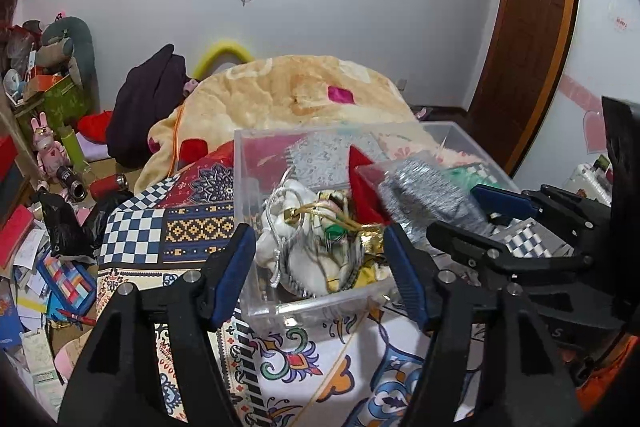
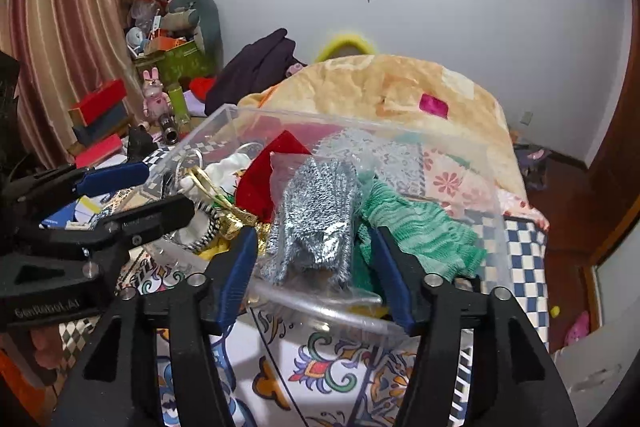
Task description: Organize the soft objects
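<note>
Your right gripper (image 2: 312, 263) hangs over the clear bin's (image 2: 496, 195) near edge, its blue pads spread around a silver-grey knit bundle in a clear plastic bag (image 2: 316, 211); whether they pinch it you cannot tell. Your left gripper (image 1: 320, 271) waits wide open, holding nothing. Judge the bag light, soft and slippery: take it through the bunched knit, not the loose film

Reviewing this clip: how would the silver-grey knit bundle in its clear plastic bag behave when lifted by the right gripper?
The silver-grey knit bundle in a clear plastic bag looks crumpled and shapeless, so it would probably sag and flop. It is likely light. Its glossy wrap may slip between the right gripper jaws. It hangs over the clear plastic box, so nothing seems fragile.
</note>
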`<state>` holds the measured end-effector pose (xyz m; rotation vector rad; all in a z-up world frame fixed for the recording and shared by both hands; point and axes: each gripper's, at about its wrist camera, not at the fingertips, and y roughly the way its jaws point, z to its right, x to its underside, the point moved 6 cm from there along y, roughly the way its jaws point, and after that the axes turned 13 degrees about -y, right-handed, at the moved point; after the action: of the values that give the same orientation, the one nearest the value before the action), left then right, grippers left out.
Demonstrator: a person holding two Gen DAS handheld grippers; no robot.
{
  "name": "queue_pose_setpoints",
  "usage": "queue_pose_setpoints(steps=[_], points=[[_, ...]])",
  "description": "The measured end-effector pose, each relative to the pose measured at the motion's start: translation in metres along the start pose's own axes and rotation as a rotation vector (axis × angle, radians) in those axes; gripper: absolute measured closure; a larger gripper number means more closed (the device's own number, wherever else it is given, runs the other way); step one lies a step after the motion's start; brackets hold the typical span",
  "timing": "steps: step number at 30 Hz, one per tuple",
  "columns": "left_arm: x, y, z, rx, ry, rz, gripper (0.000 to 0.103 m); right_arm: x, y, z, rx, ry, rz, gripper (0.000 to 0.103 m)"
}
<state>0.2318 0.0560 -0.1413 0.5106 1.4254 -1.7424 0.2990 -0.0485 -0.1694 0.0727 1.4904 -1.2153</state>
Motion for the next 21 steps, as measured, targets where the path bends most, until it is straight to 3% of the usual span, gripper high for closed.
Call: queue_pose_setpoints(steps=[8, 21], points=[[-0.013, -0.055, 0.015, 0.018, 0.032, 0.135, 0.037, -0.014, -0.046, 0.009, 0.035, -0.001, 0.116, 0.043], [-0.037, -0.154, 0.048, 0.111, 0.063, 0.368, 0.034, -0.047, -0.138, 0.019, 0.092, 0.042, 0.363, 0.042]])
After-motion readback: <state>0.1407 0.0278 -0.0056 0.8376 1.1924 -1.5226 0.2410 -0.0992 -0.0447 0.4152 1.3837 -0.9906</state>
